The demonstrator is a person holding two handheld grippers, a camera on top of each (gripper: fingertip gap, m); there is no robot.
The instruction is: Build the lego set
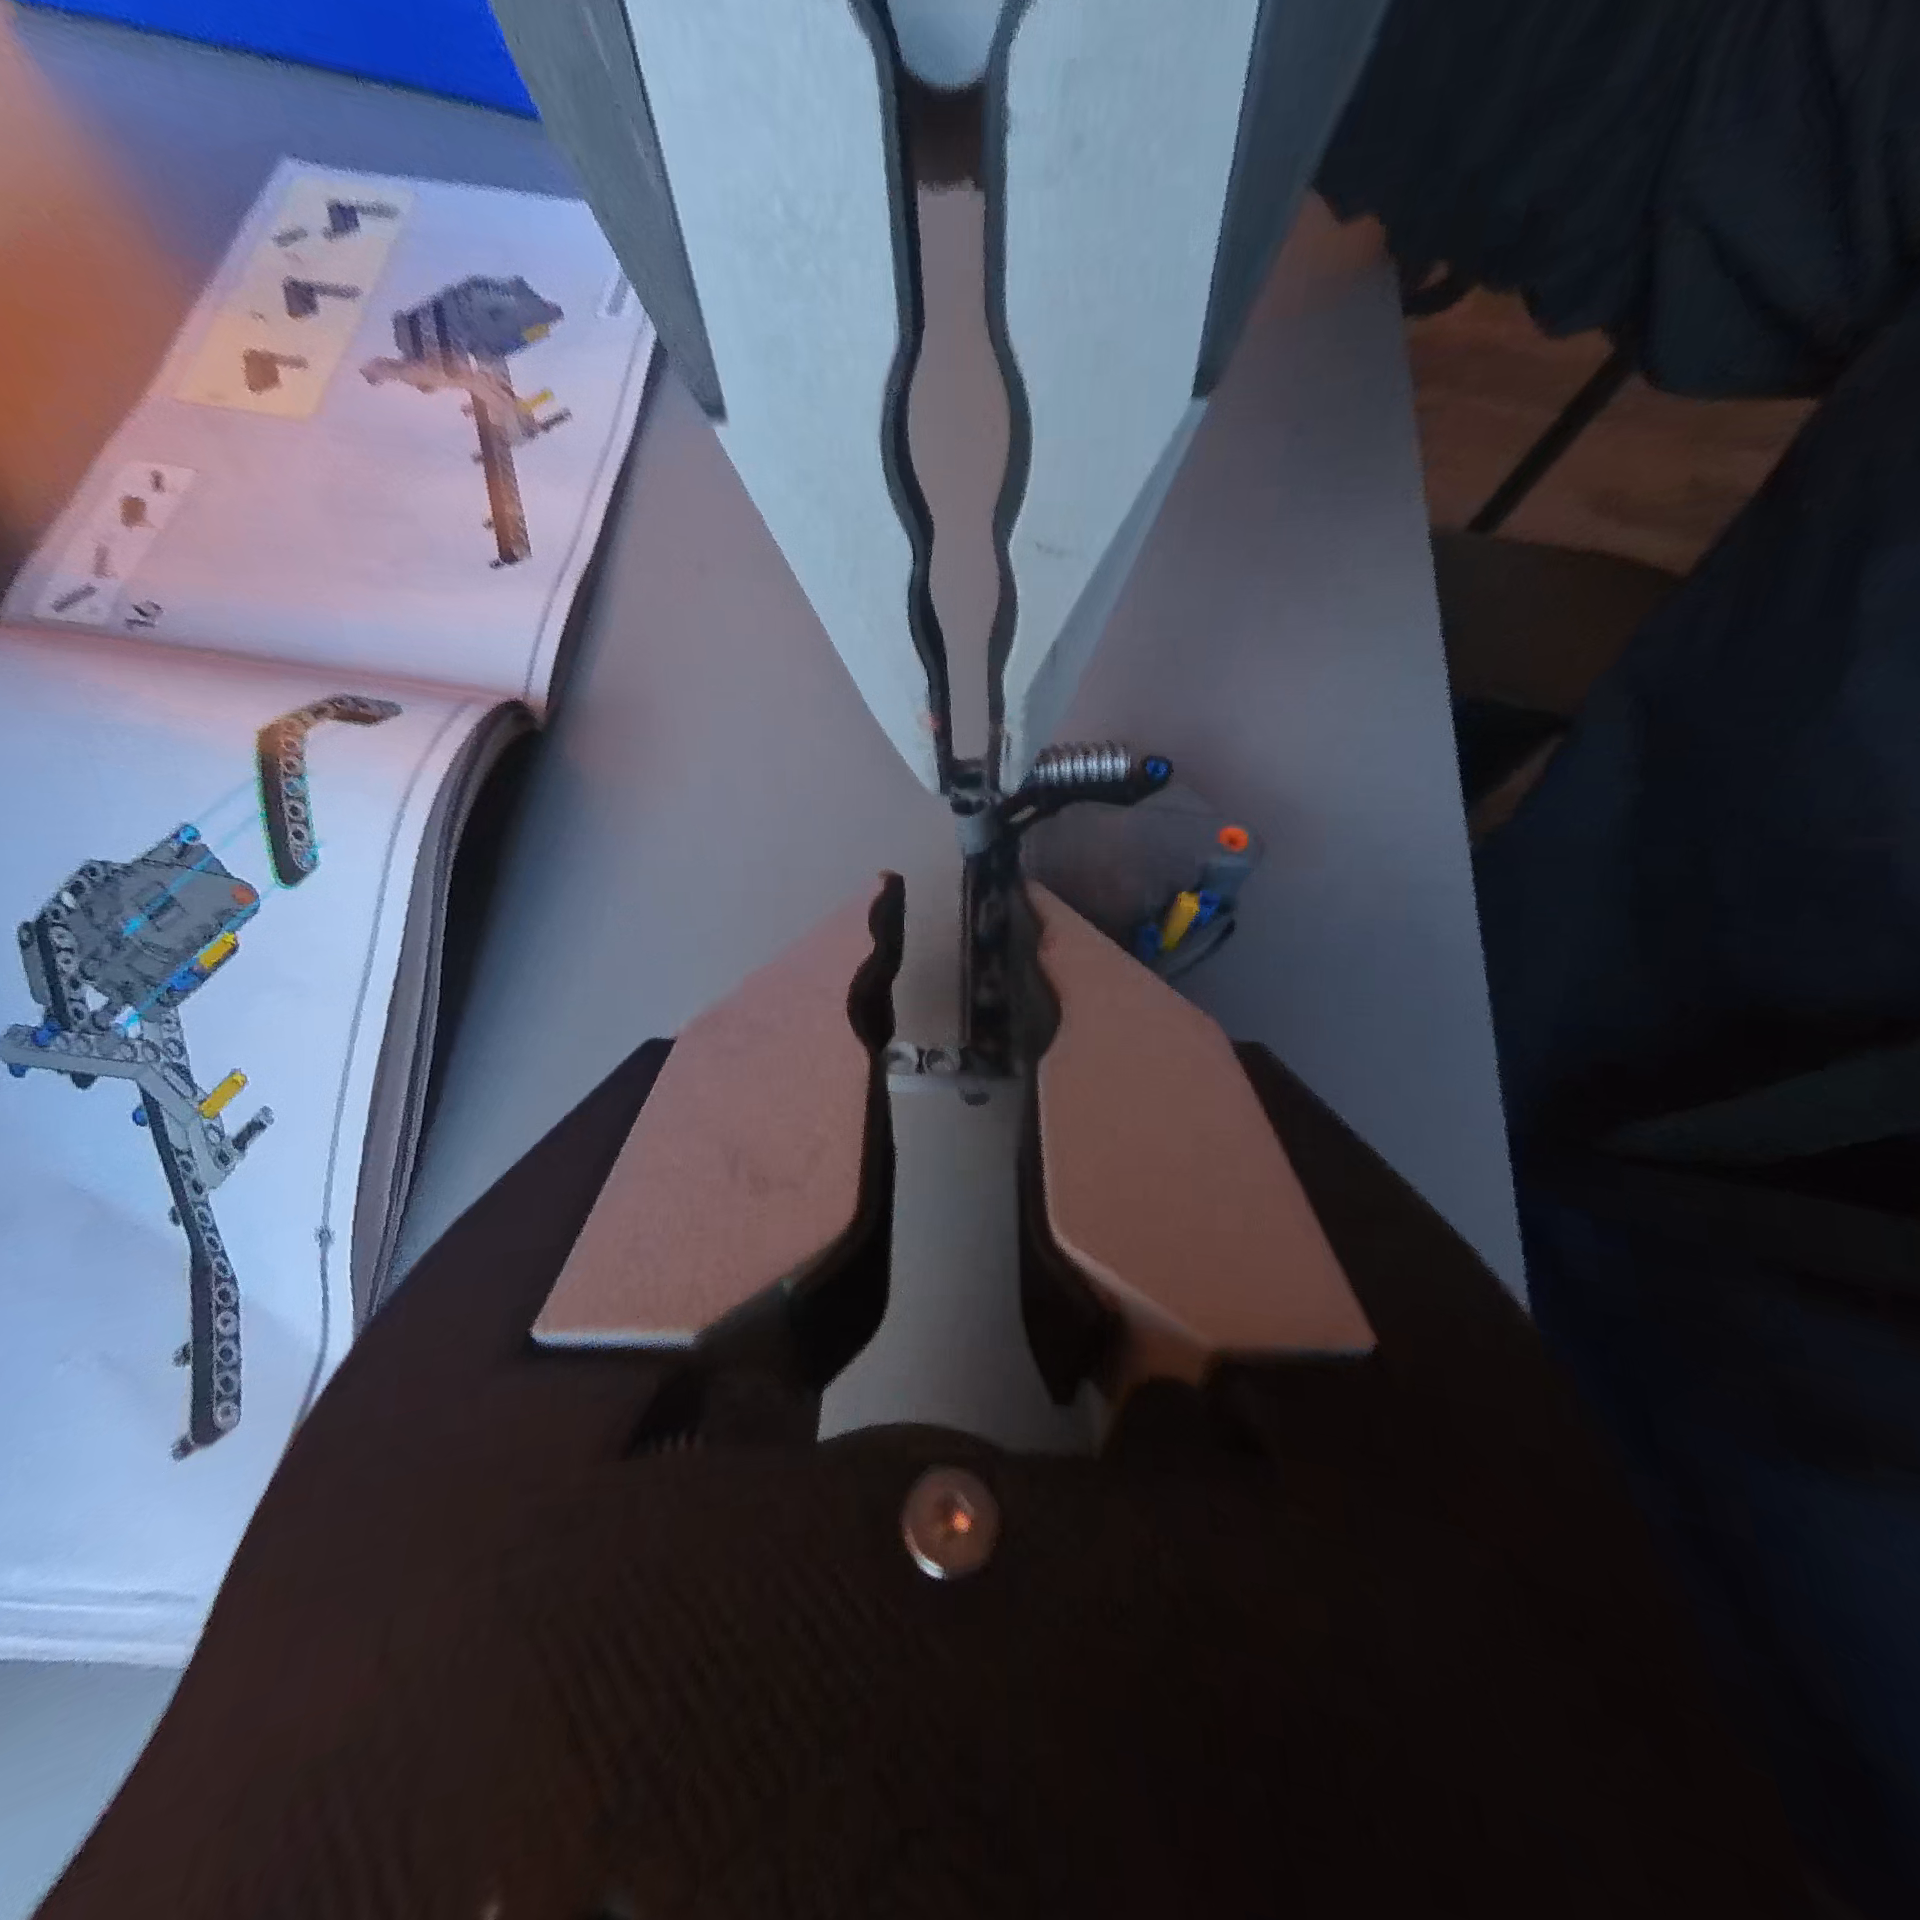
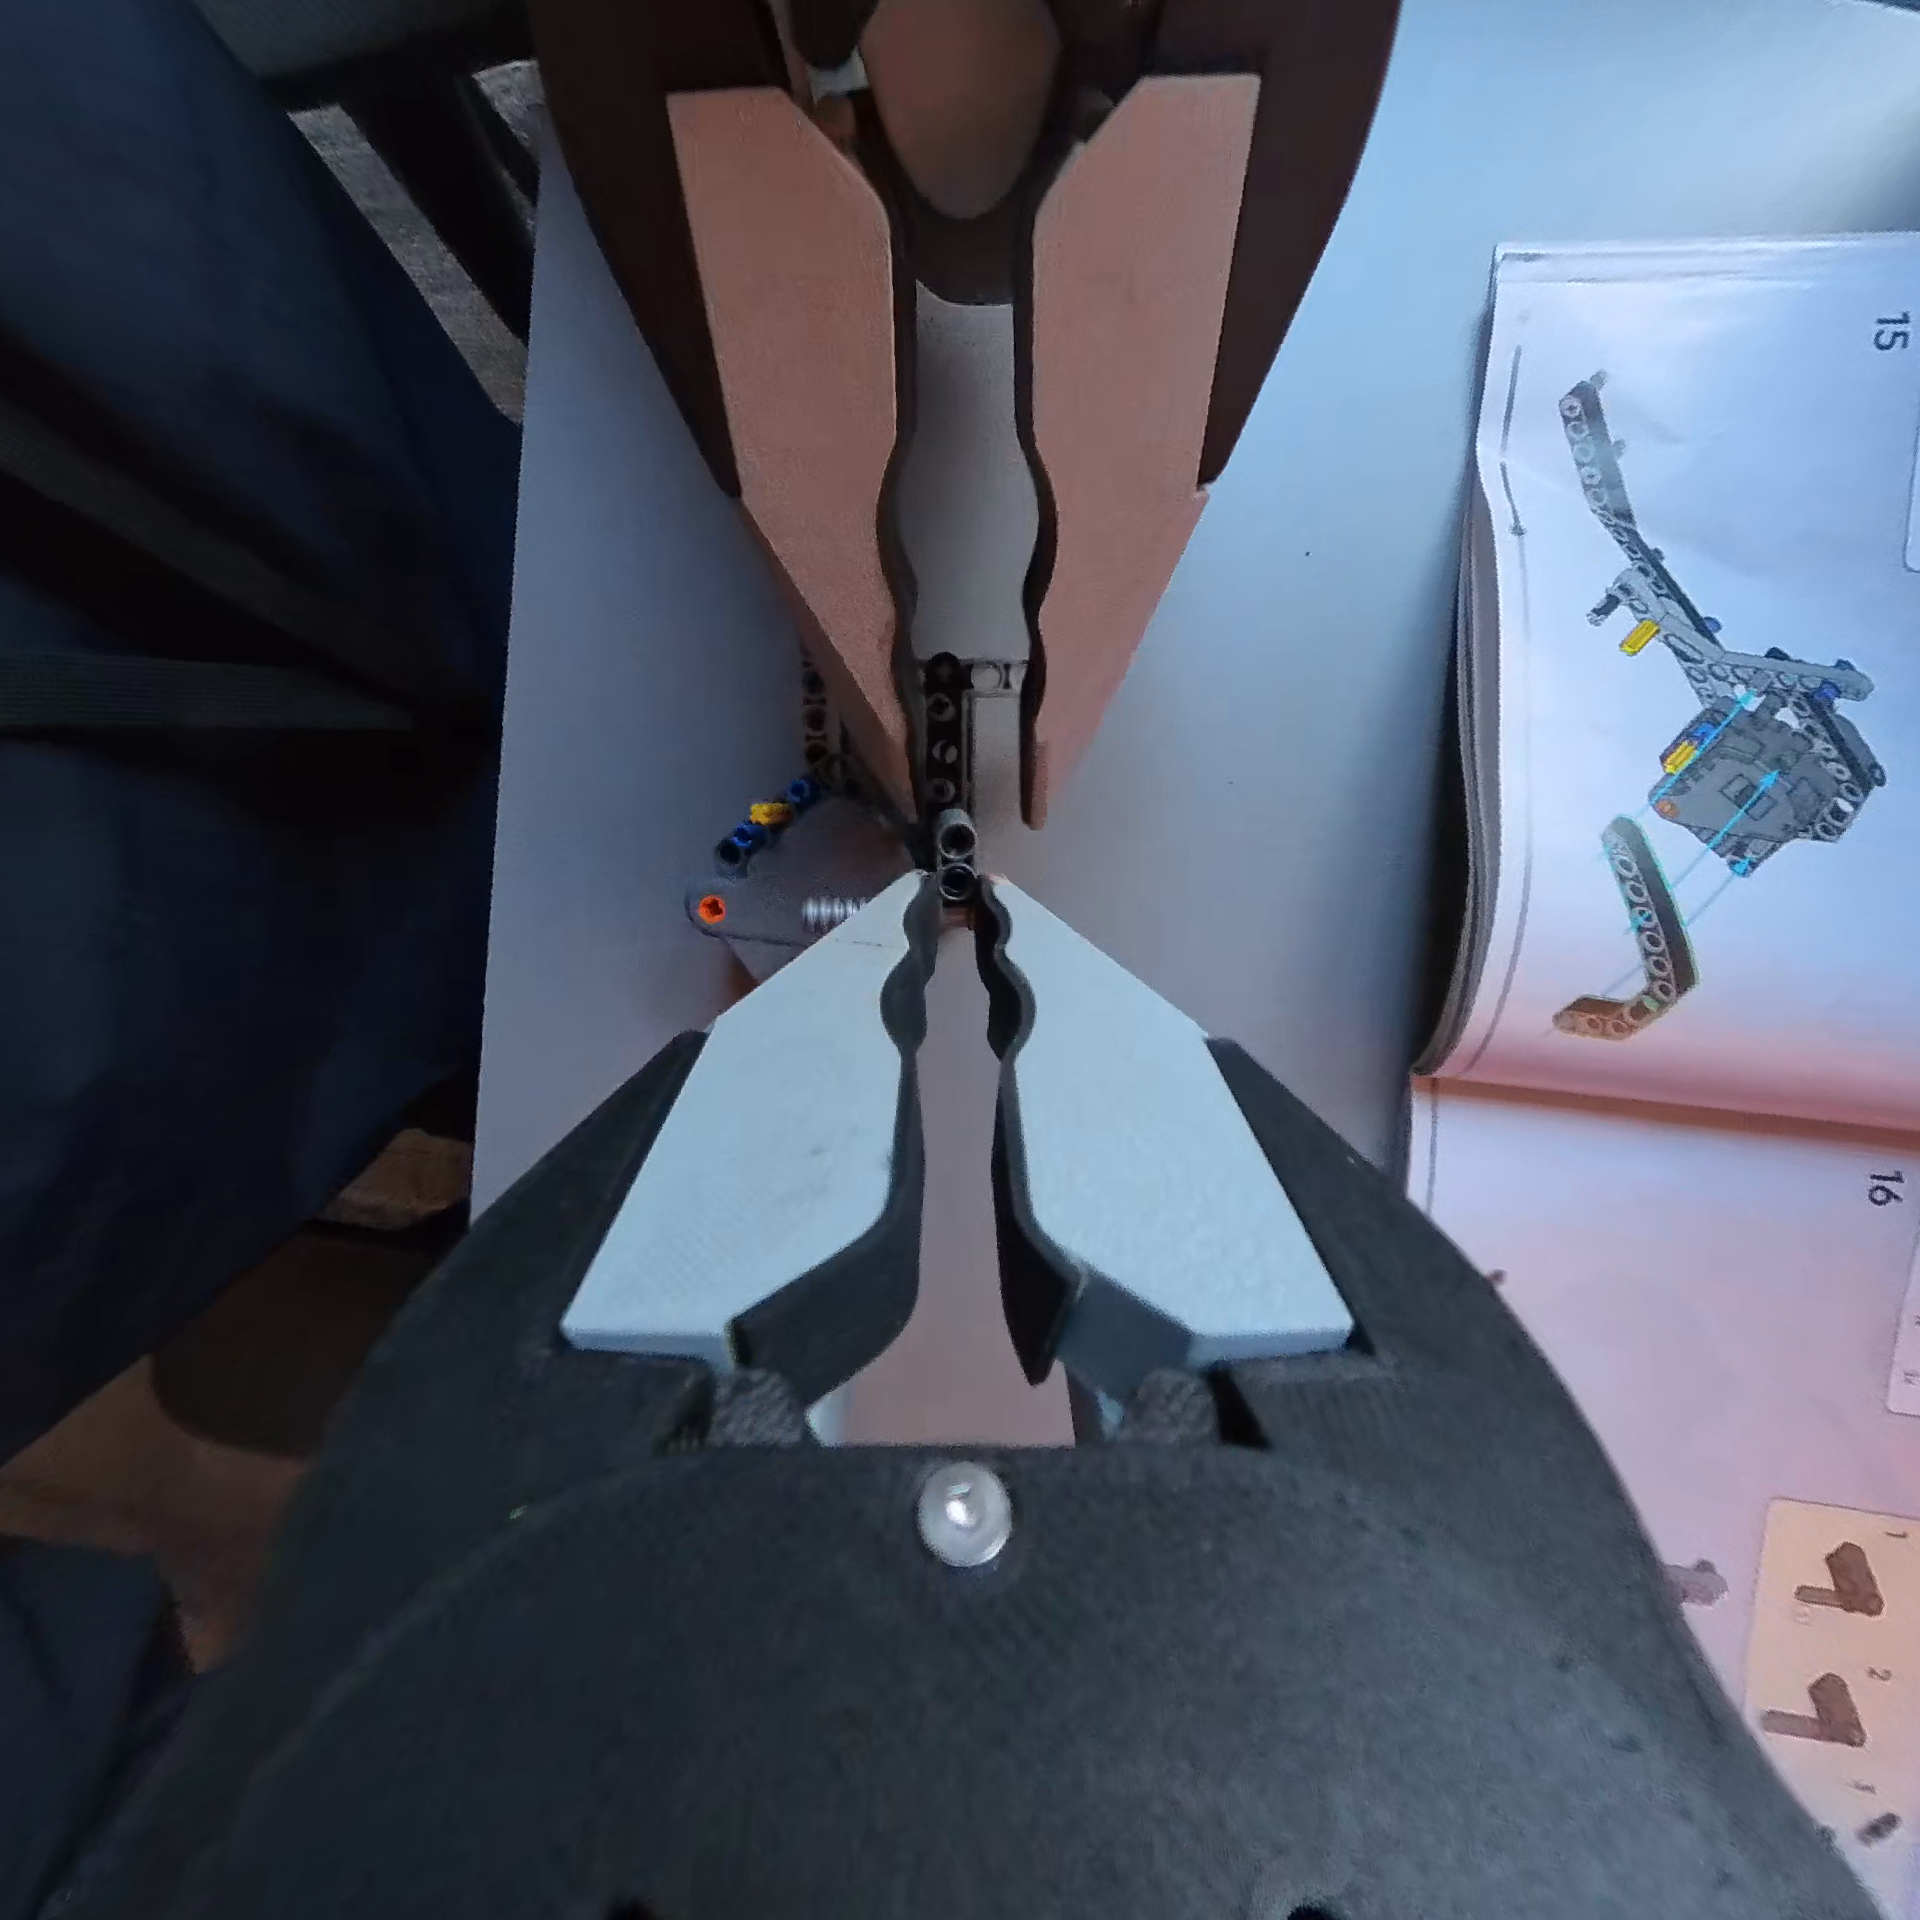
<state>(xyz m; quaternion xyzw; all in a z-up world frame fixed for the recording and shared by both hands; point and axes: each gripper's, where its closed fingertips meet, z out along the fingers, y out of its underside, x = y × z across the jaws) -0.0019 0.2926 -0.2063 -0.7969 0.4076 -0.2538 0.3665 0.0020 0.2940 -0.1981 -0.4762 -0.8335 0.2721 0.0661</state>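
Lego assembly (image 2: 943,748), a thin black beam, sat pinched between two facing grippers: the left gripper (image 1: 961,951) clamped its length, the right gripper (image 2: 956,899) nipped its near end. Light, rigid, likely slippery; grip flat sides. Instruction booklet (image 2: 1704,1195) lay right.

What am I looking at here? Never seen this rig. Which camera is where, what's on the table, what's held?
There is no robot arm: a person holds a two-finger gripper in each hand, each with a wide-angle camera looking along its fingers.

The left wrist view belongs to the left gripper, with pinkish fingers; the right wrist view to the right gripper, with pale grey fingers. They face each other tip to tip, so each shows in the other's picture.

Both are closed on one partly built lego assembly, a black holed beam with grey parts, with a small spring on it.

On the grey table lies an open instruction booklet.
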